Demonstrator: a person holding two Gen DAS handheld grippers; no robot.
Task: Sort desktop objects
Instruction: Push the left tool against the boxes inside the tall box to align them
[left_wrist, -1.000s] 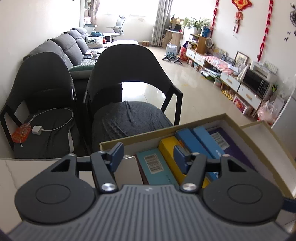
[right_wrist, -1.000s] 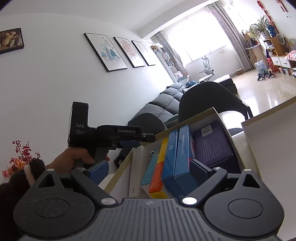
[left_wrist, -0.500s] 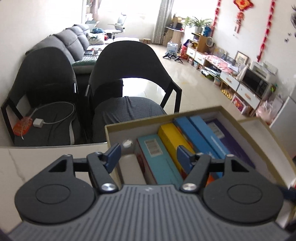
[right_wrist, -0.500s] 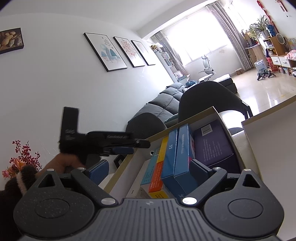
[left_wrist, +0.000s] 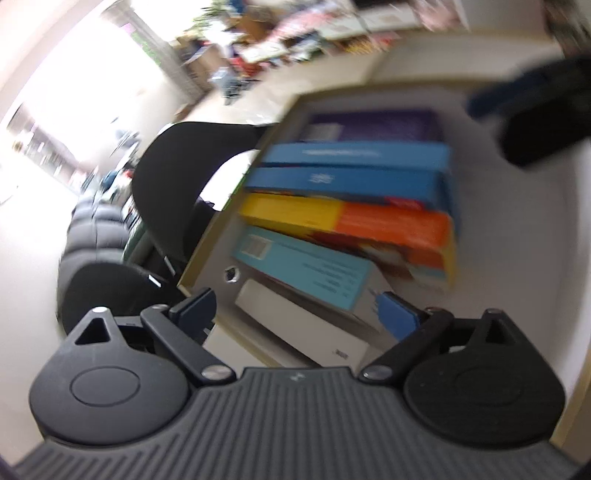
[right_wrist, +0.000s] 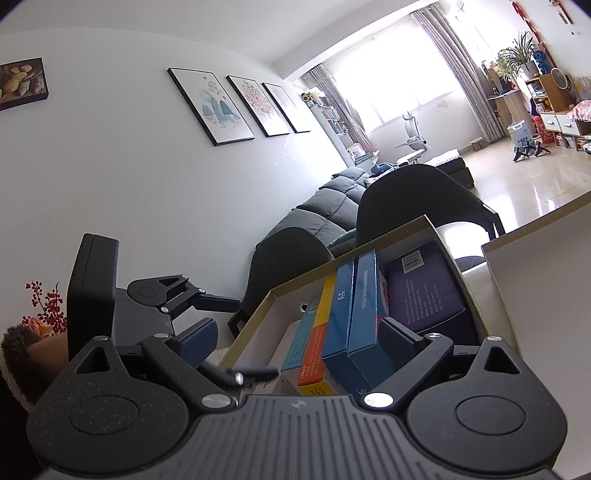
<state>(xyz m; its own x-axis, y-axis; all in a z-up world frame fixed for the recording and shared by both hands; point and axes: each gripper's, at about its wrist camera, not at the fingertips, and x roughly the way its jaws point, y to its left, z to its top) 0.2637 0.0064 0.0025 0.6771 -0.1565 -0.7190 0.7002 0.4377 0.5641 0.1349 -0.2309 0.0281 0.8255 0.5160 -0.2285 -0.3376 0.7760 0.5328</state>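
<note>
Cardboard box (left_wrist: 524, 236), gold-edged with a white interior, fills the left wrist view from 12 to 4 o'clock and sits centre-right in the right wrist view (right_wrist: 258, 317). Inside it small packages stand in a row on edge, side by side and touching: purple box (left_wrist: 376, 125) at the far end, two blue boxes (left_wrist: 354, 170), yellow-orange box (left_wrist: 354, 225), teal box (left_wrist: 306, 269), then a white box (left_wrist: 303, 325) nearest the left tool (same order in the right wrist view, purple (right_wrist: 424, 291) at 3 o'clock, blue (right_wrist: 354, 317) at centre). Black chair (left_wrist: 192, 162) behind the box at 10 o'clock. Left gripper (left_wrist: 299, 314) is spread wide and empty, one pad outside the box wall, the other over the white and teal boxes; frame is motion-blurred, contact unclear. Right gripper (right_wrist: 295, 341) is also spread wide, holding nothing, its right pad just beside the end of the blue boxes, its left pad outside the box. Left tool body shows at 9 o'clock in the right wrist view.
</note>
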